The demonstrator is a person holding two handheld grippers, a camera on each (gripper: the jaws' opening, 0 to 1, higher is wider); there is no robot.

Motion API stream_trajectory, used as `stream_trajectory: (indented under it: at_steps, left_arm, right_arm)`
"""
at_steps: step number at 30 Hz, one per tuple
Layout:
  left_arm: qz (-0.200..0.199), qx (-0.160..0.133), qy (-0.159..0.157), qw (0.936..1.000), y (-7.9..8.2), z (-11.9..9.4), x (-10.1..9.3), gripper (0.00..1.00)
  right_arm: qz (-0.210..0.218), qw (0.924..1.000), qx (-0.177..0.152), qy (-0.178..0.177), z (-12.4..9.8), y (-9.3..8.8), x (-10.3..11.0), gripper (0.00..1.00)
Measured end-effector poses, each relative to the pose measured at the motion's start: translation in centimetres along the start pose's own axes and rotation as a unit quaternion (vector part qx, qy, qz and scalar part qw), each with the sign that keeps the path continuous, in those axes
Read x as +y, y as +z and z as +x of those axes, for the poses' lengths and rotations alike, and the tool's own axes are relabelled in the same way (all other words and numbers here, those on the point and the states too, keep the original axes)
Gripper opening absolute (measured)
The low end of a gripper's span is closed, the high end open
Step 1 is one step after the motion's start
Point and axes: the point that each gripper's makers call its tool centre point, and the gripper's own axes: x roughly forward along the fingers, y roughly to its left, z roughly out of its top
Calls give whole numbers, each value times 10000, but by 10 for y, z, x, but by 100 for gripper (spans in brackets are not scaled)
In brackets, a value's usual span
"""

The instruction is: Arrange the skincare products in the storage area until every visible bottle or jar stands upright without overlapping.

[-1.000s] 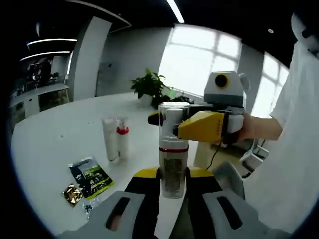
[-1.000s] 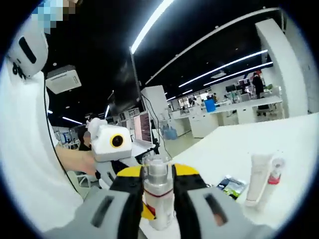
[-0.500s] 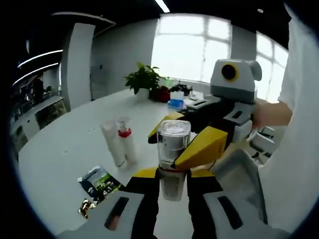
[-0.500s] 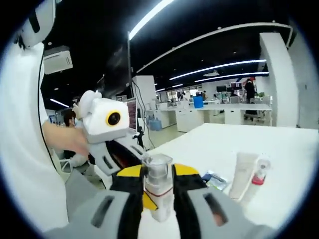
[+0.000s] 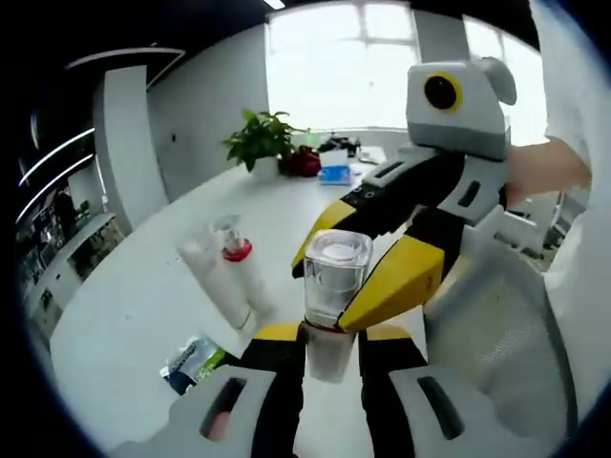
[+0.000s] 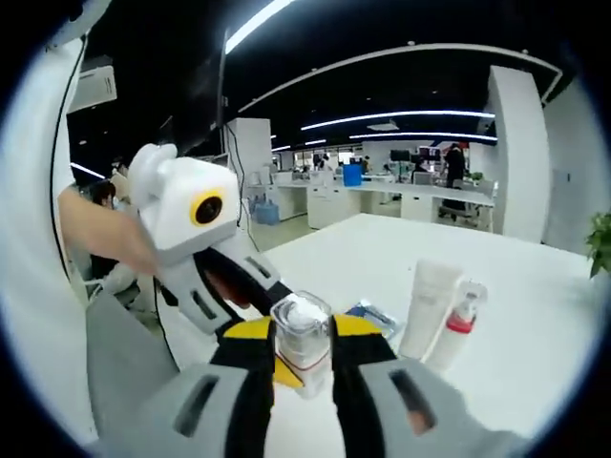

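A bottle (image 5: 330, 315) with a clear cap (image 5: 335, 272) and a red band is held in the air between both grippers. My left gripper (image 5: 329, 338) is shut on its lower body. My right gripper (image 5: 346, 267) comes in from the right and is shut on the cap. In the right gripper view the same cap (image 6: 302, 329) sits between my right gripper's (image 6: 301, 342) yellow jaws. A white tube (image 5: 216, 286) and a red-collared spray bottle (image 5: 242, 272) stand close together on the white table (image 5: 124, 315); the tube (image 6: 430, 307) and spray bottle (image 6: 457, 324) also show in the right gripper view.
Printed sachets (image 5: 194, 361) lie flat on the table near the tube, and a sachet (image 6: 374, 316) shows past the cap. A potted plant (image 5: 260, 143) and small items stand at the table's far end. A person's hand (image 5: 544, 167) and white sleeve are at the right.
Both grippers have stayed shut on the bottle. The held bottle has tipped toward the left camera, so the cap's top now shows, and both views have swung to look more down on the table.
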Motion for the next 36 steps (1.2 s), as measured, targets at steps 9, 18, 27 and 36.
stream_trajectory:
  at_steps: [9, 18, 27, 36]
  left_arm:
    - [-120, 167, -68, 9998, -23, 31, 8, 18]
    - [-295, 303, -190, 9989, -47, 58, 7, 18]
    - [-234, 461, -236, 9984, -60, 68, 7, 18]
    - [-273, 400, -219, 9986, -63, 73, 11, 19]
  right_arm:
    - [71, 9984, 423, -362, 10, -33, -18, 21]
    - [32, 9948, 865, -539, 18, -69, -29, 21]
    - [141, 9934, 1015, -518, 21, -86, -34, 22]
    - [217, 9931, 1009, -560, 26, -91, -40, 22]
